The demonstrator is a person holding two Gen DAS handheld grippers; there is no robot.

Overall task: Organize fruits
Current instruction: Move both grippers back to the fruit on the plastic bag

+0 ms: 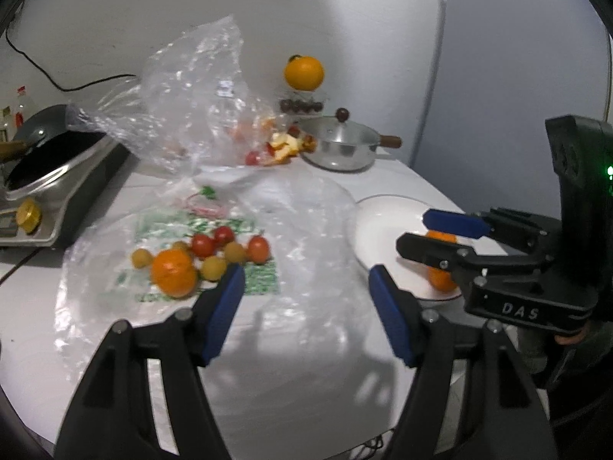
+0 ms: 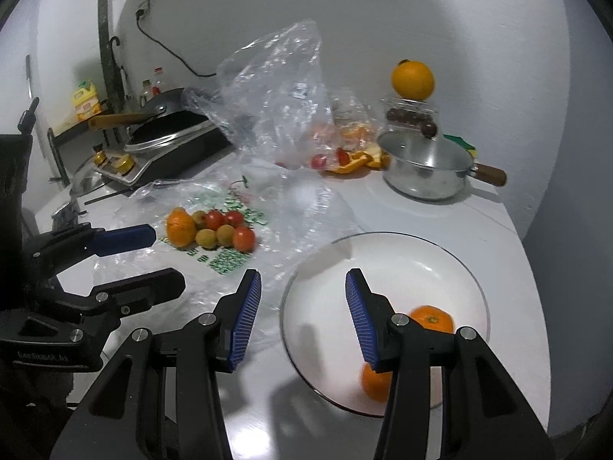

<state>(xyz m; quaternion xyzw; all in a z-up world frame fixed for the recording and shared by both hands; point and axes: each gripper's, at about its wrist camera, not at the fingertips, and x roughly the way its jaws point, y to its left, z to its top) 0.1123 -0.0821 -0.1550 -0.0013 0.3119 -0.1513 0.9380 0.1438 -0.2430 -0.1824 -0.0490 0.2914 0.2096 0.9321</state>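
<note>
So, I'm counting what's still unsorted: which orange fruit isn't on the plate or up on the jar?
The orange lying on the plastic bag among the small tomatoes.

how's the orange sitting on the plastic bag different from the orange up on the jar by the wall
The orange on the plastic bag lies low on the table, touching small red and yellow fruits; the orange on the jar is perched high, alone, on a glass jar. The bag one looks smaller and deeper orange, somewhat flattened; the jar one looks larger, rounder and yellower. Both are whole and unpeeled, and neither gripper touches them.
</note>
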